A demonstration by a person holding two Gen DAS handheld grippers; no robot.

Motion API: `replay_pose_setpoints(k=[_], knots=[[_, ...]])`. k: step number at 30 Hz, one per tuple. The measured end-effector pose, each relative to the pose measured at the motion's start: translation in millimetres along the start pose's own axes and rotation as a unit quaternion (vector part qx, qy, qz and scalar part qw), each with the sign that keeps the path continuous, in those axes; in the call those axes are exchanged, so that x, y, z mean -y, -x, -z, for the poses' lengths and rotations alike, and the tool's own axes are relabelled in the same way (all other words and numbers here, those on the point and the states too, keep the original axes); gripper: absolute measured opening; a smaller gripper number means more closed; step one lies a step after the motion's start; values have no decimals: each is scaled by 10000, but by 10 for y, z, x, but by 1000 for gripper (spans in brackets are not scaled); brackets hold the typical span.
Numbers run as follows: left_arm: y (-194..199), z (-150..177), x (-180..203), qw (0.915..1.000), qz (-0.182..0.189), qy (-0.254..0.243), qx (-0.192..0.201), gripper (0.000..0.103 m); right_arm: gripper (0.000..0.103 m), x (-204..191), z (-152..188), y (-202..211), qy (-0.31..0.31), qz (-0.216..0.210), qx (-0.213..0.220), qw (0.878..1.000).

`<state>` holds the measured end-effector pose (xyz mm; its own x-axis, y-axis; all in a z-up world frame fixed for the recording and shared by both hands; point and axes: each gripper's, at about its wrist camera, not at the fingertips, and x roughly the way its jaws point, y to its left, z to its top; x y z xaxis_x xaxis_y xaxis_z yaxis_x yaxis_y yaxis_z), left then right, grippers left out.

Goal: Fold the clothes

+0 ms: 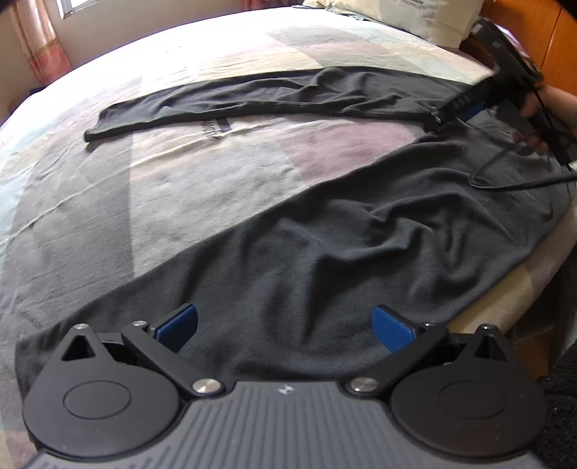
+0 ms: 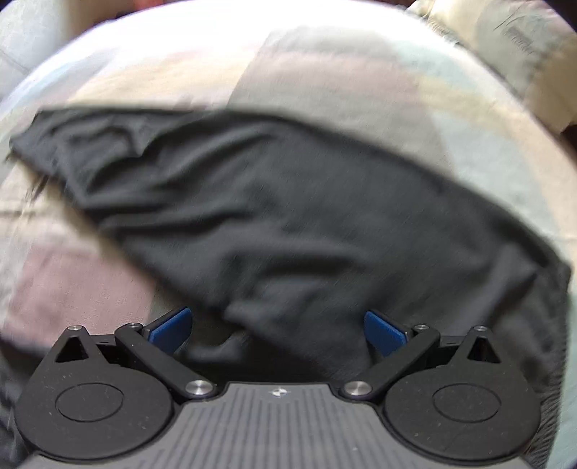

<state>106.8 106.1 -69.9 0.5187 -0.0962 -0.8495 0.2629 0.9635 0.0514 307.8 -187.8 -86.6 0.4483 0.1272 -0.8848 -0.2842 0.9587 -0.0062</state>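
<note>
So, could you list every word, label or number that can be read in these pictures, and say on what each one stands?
Nothing can be read with certainty.
Bed sheet: dark print near the sleeve, sideways and too blurred to read.
Pillow: faint grey lettering, too small to read.
Right gripper body: pale marks, blurred.
Both grippers' housings: a small white emblem, no letters.

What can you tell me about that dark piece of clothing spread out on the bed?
The dark grey long-sleeved top looks like soft, thin knit cloth. It lies flat but wrinkled on the patchwork bedspread, its body running toward the bed's right edge. One sleeve stretches out straight to the left. Both tools are open: the left tool hovers over the hem end, the right tool is near where the sleeve joins. A black cable trails across it.
</note>
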Motion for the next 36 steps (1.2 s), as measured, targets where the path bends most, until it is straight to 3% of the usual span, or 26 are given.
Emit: replay_pose_setpoints(k=[8,13,16,17,24,30,33,36], knots=[[76,-32,-80,9991,-391,177,65,102,103,-255,567,644,403,41,661,9970],[52,-81,-15,9996,-157,146,176,102,103,-326,1041,649,242,-86,545,9982],[-93,-85,62,9999,-92,40,1,102,103,-374,1287,573,159,-151,455,9987],[-158,-79,85,9999,-116,7,-84,102,103,-391,1357,579,188,-124,606,9979],[-315,71,-13,9989,-22,334,-318,102,103,-383,1551,599,106,-139,1125,9935],[-162,223,-183,9960,-414,600,-517,102,103,-370,1630,587,132,-146,1387,9901],[-97,136,-144,9967,-420,632,-305,102,103,-364,1669,581,144,-150,1518,9882],[-130,-5,-28,9984,-84,562,-79,102,103,-352,1680,610,90,-137,1515,9883]])
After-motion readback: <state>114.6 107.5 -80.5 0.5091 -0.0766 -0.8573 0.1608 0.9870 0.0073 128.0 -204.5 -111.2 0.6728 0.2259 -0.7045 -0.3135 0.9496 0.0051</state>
